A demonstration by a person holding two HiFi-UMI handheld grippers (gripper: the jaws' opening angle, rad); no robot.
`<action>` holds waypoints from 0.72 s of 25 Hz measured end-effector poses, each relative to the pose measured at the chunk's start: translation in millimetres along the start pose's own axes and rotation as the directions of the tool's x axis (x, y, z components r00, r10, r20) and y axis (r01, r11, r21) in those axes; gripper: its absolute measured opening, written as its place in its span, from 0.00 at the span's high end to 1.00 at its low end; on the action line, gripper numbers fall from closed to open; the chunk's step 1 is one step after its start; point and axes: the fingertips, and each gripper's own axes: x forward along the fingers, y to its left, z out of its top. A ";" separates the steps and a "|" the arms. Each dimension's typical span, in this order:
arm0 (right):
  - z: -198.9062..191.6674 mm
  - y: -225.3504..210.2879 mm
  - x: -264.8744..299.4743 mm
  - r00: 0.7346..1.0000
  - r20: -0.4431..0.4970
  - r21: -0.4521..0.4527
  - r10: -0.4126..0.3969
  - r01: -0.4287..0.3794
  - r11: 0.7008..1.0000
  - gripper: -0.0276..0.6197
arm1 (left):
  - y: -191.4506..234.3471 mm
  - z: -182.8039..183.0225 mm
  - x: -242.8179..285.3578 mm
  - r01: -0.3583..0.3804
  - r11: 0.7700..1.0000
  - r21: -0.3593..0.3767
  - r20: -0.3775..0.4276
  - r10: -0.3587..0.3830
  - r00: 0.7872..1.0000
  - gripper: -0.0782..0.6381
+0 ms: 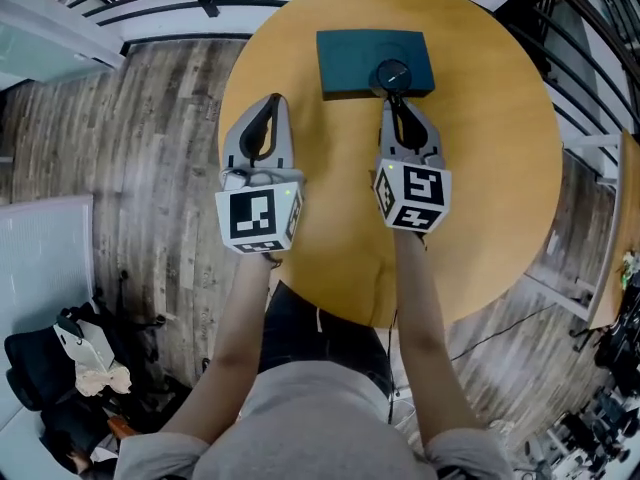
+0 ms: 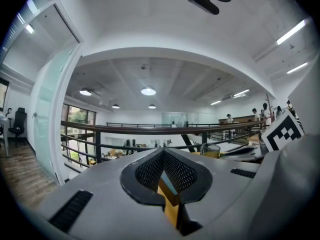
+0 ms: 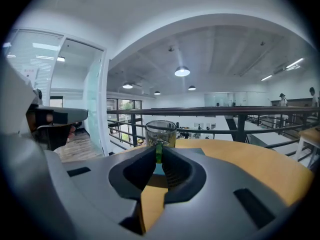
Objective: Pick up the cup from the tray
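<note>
A clear glass cup [image 1: 392,72] with a green handle [image 3: 159,153] stands at the near edge of a dark teal tray [image 1: 350,56] on the round wooden table [image 1: 490,188]. My right gripper [image 1: 393,96] reaches it from the near side. In the right gripper view the cup [image 3: 161,130] is straight ahead and the right gripper [image 3: 159,156] is shut on the thin green handle. My left gripper [image 1: 276,98] hovers over the table's left part, apart from the tray. Its jaws meet at the tips with nothing between them, as the left gripper [image 2: 163,153] shows in its own view. There the cup [image 2: 210,150] lies off to the right.
A dark metal railing [image 1: 150,8] runs round the far side of the table. Wood-plank floor [image 1: 130,168] lies to the left, with a black chair and bags [image 1: 60,368] at the lower left. Another table's edge [image 1: 615,238] shows at the right.
</note>
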 end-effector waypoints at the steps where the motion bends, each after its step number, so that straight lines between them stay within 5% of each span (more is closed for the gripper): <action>1: -6.0 1.1 -5.8 1.000 -0.008 0.000 -0.001 0.001 1.000 0.90 | -3.0 -0.3 -1.5 0.003 1.000 -0.001 0.001 -0.003 1.000 0.88; 18: -128.4 26.5 -62.2 0.980 -0.200 0.017 0.012 -0.009 1.000 0.90 | -58.2 -32.2 -24.5 0.080 0.997 0.013 -0.057 -0.079 0.995 0.88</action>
